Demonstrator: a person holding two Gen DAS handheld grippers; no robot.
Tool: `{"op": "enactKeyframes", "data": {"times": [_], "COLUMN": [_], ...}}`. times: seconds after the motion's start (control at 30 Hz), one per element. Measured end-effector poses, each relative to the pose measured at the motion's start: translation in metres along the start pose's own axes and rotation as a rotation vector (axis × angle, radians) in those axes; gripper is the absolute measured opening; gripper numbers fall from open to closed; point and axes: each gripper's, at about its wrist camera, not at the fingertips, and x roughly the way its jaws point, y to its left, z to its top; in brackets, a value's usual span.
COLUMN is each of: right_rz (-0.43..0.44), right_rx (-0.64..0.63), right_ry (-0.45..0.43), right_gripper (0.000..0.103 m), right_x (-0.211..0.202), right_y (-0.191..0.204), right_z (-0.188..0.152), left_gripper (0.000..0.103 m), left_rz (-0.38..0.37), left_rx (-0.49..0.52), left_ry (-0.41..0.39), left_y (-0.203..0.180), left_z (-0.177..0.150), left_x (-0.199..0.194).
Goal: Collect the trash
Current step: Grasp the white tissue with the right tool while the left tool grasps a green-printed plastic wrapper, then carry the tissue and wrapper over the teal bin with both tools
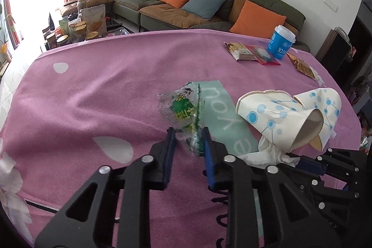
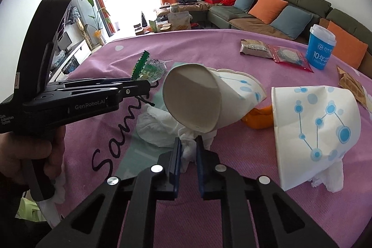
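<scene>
A clear wrapper with green print [image 1: 183,108] lies on the pink tablecloth [image 1: 104,97], and my left gripper [image 1: 188,131] is shut on its near end. From the right wrist view the same wrapper [image 2: 148,70] sticks out past the left gripper [image 2: 148,86]. My right gripper [image 2: 188,140] is shut on a crumpled white tissue [image 2: 160,127] that lies under a tipped white paper cup with blue dots [image 2: 193,97]. A second, crushed dotted cup [image 2: 316,131] lies to the right. In the left wrist view the right gripper [image 1: 300,160] shows at the lower right, at the tissue [image 1: 267,155].
A blue lidded cup [image 2: 320,48] stands at the far right of the table, with a brown snack pack [image 2: 255,48], a red packet [image 2: 290,57] and a gold wrapper [image 2: 351,85] near it. An orange peel [image 2: 260,117] lies between the paper cups. A sofa with cushions [image 1: 197,4] stands beyond.
</scene>
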Motion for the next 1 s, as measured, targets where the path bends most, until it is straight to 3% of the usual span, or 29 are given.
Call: {"op": "enactKeyframes", "data": {"times": [0.07,0.17,0.43,0.87,1.0], "right_rz": [0.025,0.049,0.088,0.111,0.127], "right_rx": [0.025,0.042,0.063,0.036,0.004], "right_ry": [-0.013,-0.02,-0.056,-0.16,-0.195], "right_gripper": [0.007,0.006,0.006,0.006,0.006], "right_x": [-0.005,-0.013,-0.043,-0.083,-0.093], "right_y": [-0.004,-0.007,-0.008,0.008,0.022], "right_z": [-0.002,-0.006,-0.011,-0.005,0.004], "left_gripper": [0.01,0.007,0.007,0.007,0.007], "left_rz": [-0.031,-0.066,-0.077,-0.068,-0.035], "left_rx": [-0.007,-0.009,0.007,0.015,0.013], "left_ry": [-0.012,-0.025,-0.083,-0.224,-0.273], "left_y": [0.002,0.0,-0.005,-0.003,0.001], "left_z": [0.0,-0.003,-0.014,-0.045,-0.057], "left_x": [-0.004,-0.008,-0.041,-0.136,-0.166]}}
